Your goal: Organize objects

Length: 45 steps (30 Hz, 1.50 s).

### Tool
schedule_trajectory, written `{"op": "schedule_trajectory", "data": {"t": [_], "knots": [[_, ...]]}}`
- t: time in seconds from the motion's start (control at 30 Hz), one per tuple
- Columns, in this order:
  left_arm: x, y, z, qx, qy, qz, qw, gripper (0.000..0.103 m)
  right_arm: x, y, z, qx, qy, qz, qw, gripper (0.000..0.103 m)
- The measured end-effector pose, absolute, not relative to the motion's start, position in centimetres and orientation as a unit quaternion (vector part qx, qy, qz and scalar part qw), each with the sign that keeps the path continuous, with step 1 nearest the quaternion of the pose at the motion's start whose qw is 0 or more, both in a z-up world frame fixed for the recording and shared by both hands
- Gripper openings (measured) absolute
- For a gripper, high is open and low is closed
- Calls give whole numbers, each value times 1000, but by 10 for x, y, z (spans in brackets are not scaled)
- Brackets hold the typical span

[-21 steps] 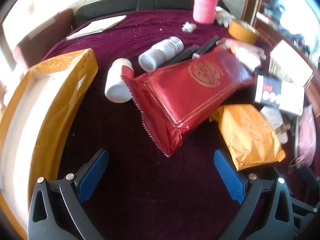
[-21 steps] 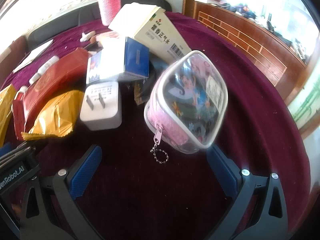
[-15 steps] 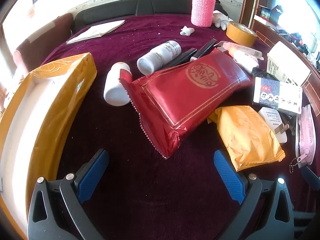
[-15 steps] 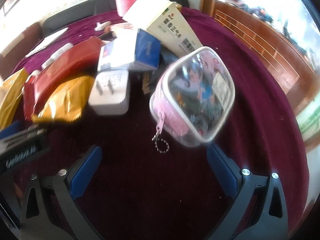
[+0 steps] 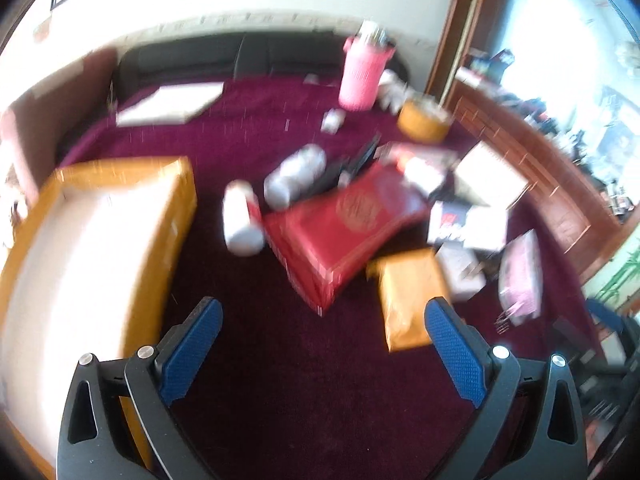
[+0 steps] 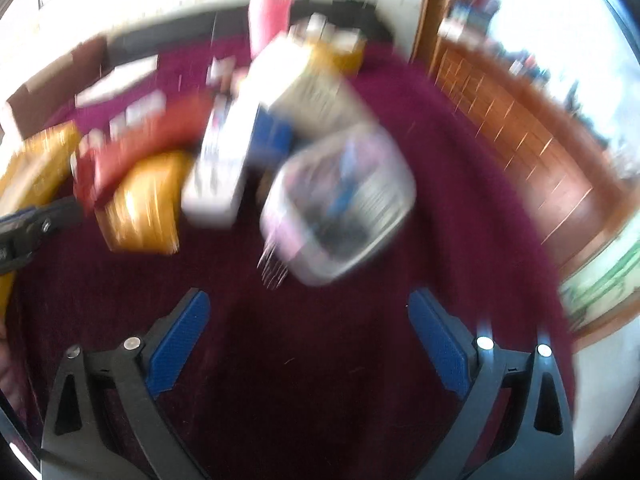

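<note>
Both views are motion-blurred. A pile of objects lies on a dark red cloth: a red foil packet (image 5: 344, 236), an orange packet (image 5: 412, 296), two white bottles (image 5: 240, 220), small boxes (image 5: 468, 220) and a clear pink zip pouch (image 6: 340, 204). My left gripper (image 5: 322, 340) is open and empty, above bare cloth in front of the red packet. My right gripper (image 6: 306, 336) is open and empty, a little in front of the pouch. The left gripper's body shows at the left edge of the right wrist view (image 6: 28, 228).
An open box wrapped in orange tape (image 5: 92, 248) stands at the left. A pink knitted cup (image 5: 362, 76), a roll of tape (image 5: 424, 120) and papers (image 5: 168, 104) lie at the back. A wooden rail (image 6: 520, 128) runs along the right.
Both grippers have pulled back and up from the pile; the objects look smaller and farther. Both views have gone blurred. Nothing was taken hold of.
</note>
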State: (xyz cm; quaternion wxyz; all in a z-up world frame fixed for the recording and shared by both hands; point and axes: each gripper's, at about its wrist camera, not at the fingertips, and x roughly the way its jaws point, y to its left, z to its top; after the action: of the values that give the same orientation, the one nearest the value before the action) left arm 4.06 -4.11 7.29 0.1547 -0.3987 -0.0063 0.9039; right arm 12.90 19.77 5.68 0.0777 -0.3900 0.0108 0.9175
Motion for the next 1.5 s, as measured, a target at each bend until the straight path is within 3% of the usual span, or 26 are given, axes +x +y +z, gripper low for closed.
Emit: {"op": "schedule_trajectory", "data": {"t": [0.07,0.17,0.33,0.43,0.63,0.8,0.93,1.07,1.17,1.33,1.5], "knots": [[44,-47,93,-374,1,913,162,99,140,207,83,-332,43,941,51,100],[50,-54,119,-338,-5,929,150,99,129,219,95,-349,95,932,-4,101],[43,-66,141,-320,-20,937,140,99,128,225,77,-366,185,911,-52,101],[55,-66,145,-323,-50,926,187,99,124,220,72,-373,219,899,-71,101],[87,-52,157,-287,-81,933,199,99,118,188,86,-371,189,906,-74,101],[98,-55,155,-268,-70,944,179,99,122,181,85,-372,232,893,-98,103],[93,-72,141,-305,-116,928,177,99,125,175,84,-377,210,898,-81,103],[94,-80,140,-297,-130,935,143,100,132,179,91,-355,240,895,-122,103],[84,-63,114,-347,-77,927,118,101,132,177,92,-350,210,909,-84,103],[64,-34,50,-423,-63,897,116,101,155,184,111,-270,125,954,17,103],[37,-20,14,-455,-49,887,69,100,166,194,124,-224,116,968,5,103]]}}
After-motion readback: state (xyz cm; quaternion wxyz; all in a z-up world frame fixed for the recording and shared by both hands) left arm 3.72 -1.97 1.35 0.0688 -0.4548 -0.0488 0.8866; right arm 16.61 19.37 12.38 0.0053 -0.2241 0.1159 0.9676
